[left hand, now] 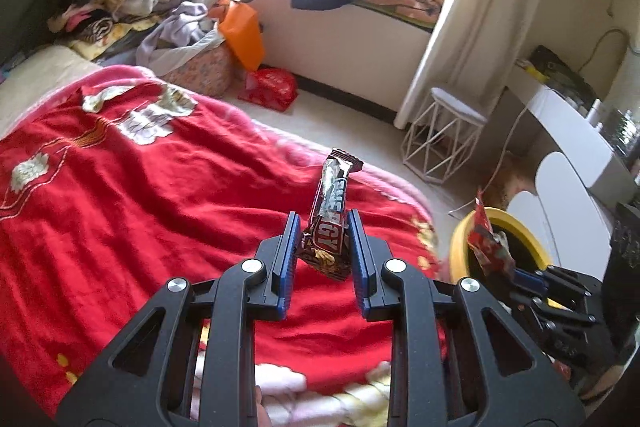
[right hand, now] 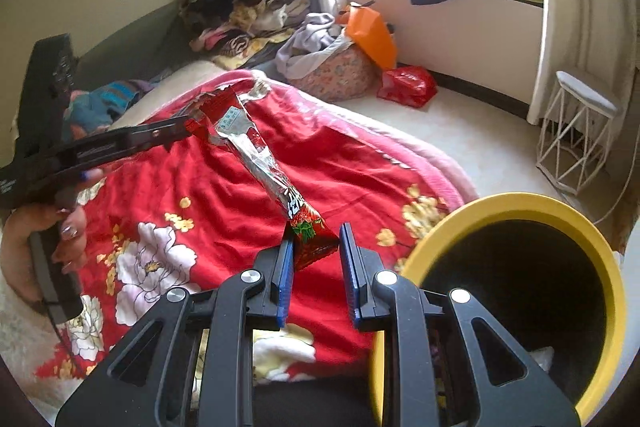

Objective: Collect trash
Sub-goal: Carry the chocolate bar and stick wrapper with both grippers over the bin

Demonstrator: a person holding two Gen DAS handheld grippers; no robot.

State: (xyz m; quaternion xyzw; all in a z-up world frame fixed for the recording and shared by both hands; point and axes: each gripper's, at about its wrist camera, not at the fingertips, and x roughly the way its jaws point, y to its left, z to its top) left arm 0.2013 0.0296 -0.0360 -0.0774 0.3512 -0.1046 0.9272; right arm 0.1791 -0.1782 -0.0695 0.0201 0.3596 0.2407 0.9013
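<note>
One yellow bin point(right hand: 520, 211) is seen beside both jaws; a brown wrapper point(left hand: 330, 211) is clamped by the left gripper point(left hand: 323, 227), a red wrapper point(right hand: 304, 223) by the right gripper point(right hand: 314, 239).

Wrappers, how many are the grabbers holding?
2. The brown snack bar wrapper sits in the left gripper over the red blanket; the red wrapper sits in the right gripper beside the yellow bin. More may be hidden.

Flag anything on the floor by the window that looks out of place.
A crumpled red bag lies loose on the floor below the window ledge, beside an orange bag slumped against a flowered basket overflowing with clothes. Both look dropped, not put away.
</note>
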